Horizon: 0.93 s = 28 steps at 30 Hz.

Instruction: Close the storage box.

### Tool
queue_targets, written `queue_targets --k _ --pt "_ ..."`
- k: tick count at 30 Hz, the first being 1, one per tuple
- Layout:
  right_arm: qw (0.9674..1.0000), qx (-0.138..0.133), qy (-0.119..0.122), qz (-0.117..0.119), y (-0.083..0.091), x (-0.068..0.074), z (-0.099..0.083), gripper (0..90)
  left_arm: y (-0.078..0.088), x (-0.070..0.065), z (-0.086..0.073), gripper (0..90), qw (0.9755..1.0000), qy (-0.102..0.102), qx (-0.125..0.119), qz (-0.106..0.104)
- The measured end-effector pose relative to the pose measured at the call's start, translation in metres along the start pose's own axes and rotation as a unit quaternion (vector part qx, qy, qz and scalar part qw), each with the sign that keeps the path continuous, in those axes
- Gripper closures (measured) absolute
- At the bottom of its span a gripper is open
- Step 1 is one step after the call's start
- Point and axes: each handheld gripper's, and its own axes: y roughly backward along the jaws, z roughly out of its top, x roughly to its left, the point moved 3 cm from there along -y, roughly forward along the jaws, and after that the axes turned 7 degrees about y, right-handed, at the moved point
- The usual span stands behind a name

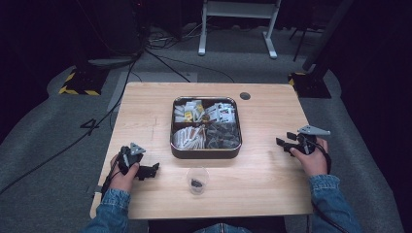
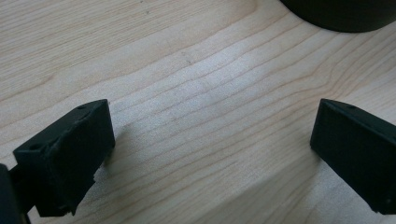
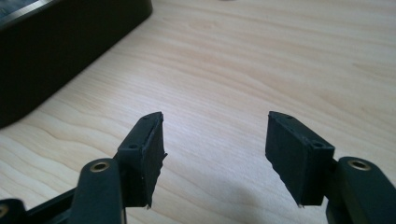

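A dark square tin point(image 1: 206, 151) with four compartments of small packets and dark parts sits mid-table. In front of it stands a small clear plastic cup point(image 1: 197, 180) with a few dark bits inside. My left gripper point(image 1: 154, 169) rests low at the table's left front, open, with bare wood between its jaws point(image 2: 212, 154). Held at the right side of the table, my right gripper point(image 1: 284, 139) points toward the tin, open and empty point(image 3: 215, 149). The tin's dark wall point(image 3: 60, 51) is at the upper left of the right gripper view, and its rounded corner point(image 2: 343, 14) tops the left gripper view.
The wooden table point(image 1: 145, 107) has a round cable hole point(image 1: 245, 95) near its far right. Behind the table lie grey carpet, cables and a white desk frame point(image 1: 238, 24). Denim sleeves point(image 1: 335, 201) come in from the bottom.
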Motion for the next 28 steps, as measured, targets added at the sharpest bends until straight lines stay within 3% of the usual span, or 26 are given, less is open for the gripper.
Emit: queue_targets --k 9,16,20,22,28 --pt "0.9998 0.014 0.011 -0.007 -0.006 -0.001 -0.01 35.7 0.0 0.0 0.0 0.1 1.0 0.0 0.0 0.0" --pt "0.9976 0.045 0.052 0.001 -0.011 0.0 -0.015 29.4 0.0 0.0 0.0 0.2 1.0 0.0 0.001 0.001" --pt "0.9979 0.061 0.024 0.0 -0.013 0.0 -0.018 24.3 0.0 0.0 0.0 0.2 1.0 0.001 0.001 0.001" --pt "0.9974 0.07 0.014 -0.008 -0.014 -0.001 -0.019 13.5 0.0 0.0 0.0 0.2 1.0 0.001 0.001 0.001" --pt "0.9969 0.076 0.018 -0.003 -0.016 -0.003 -0.018 9.7 0.0 0.0 0.0 0.2 1.0 0.001 0.001 0.001"
